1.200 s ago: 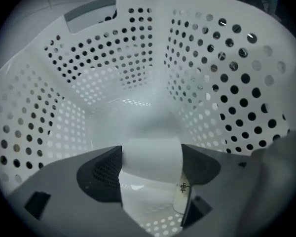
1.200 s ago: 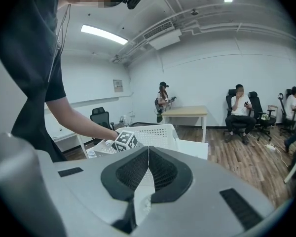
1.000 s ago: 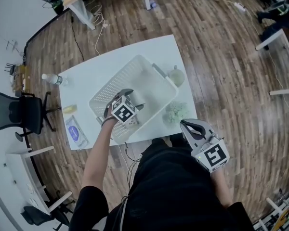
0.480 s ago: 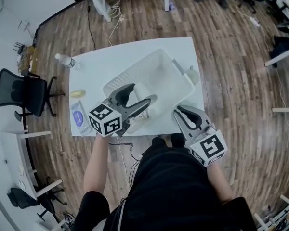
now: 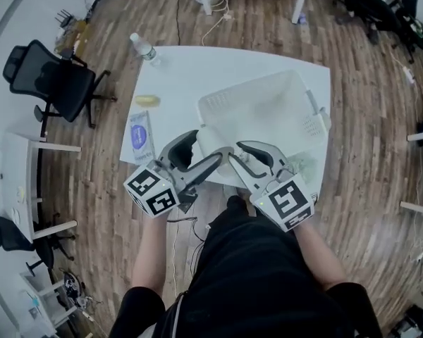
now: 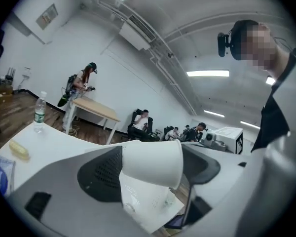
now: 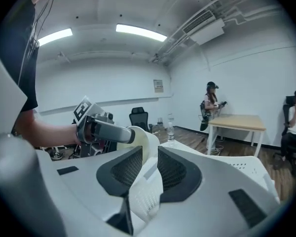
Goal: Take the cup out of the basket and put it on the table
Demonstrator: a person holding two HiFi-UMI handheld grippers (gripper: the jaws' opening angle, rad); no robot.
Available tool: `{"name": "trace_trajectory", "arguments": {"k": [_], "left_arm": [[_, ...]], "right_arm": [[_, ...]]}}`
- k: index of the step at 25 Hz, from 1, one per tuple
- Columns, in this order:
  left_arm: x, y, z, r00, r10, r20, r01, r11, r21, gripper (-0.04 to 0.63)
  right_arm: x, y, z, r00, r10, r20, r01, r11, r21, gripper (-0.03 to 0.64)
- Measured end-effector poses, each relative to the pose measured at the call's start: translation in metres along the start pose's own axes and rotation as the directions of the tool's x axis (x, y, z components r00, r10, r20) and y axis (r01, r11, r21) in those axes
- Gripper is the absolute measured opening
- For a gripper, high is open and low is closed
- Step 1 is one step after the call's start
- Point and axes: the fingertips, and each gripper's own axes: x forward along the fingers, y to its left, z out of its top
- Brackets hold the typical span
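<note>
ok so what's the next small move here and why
Probably bring the right tongs forward onto the cup: the left tongs hold it up beside the basket, and the right jaws, just opening with nothing between them, point at it.

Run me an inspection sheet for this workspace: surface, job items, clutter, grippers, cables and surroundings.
Surface: white table, mostly bare on its left half.
Job's things: white basket on the table; white cup held in the air by the basket's near edge, not yet set down.
Clutter: water bottle, small yellow item and blue-and-white packet along the table's left side.
Grippers: left hand-held gripper shut on the cup; right hand-held gripper close beside it, jaws just opening, nothing between them.
Cables: one on the floor under the near edge; more by the far desk legs.
Surroundings: wood floor, black office chair, other desks, people seated farther off.
</note>
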Motion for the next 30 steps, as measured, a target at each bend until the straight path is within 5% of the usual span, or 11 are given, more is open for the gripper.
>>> {"name": "trace_trajectory", "arguments": {"k": [10,15,19,23,27,30], "left_arm": [[-0.113,0.040,-0.047,0.972,0.227,0.054,-0.224,0.973,-0.056,0.367],[-0.156,0.064,-0.085,0.922,0.388,0.023,-0.385,0.920,-0.074,0.367],[-0.191,0.077,-0.115,0.872,0.489,-0.031,-0.490,0.869,-0.072,0.365],[-0.204,0.070,-0.131,0.854,0.518,-0.041,-0.520,0.852,-0.062,0.351],[-0.209,0.063,-0.134,0.834,0.551,-0.002,-0.551,0.834,-0.025,0.211],[-0.207,0.060,-0.137,0.835,0.550,0.020,-0.549,0.835,-0.042,0.165]], "right_arm": [[0.088,0.086,-0.008,0.954,0.253,-0.162,-0.272,0.956,-0.108,0.029],[0.132,0.107,-0.018,0.928,0.249,-0.277,-0.303,0.937,-0.172,0.026],[0.183,0.123,-0.039,0.902,0.224,-0.368,-0.270,0.960,-0.077,0.026],[0.233,0.131,-0.091,0.844,0.201,-0.497,-0.194,0.979,0.066,0.028],[0.269,0.124,-0.149,0.742,0.195,-0.642,-0.101,0.978,0.180,0.028],[0.279,0.109,-0.185,0.662,0.214,-0.718,-0.015,0.962,0.273,0.028]]}}
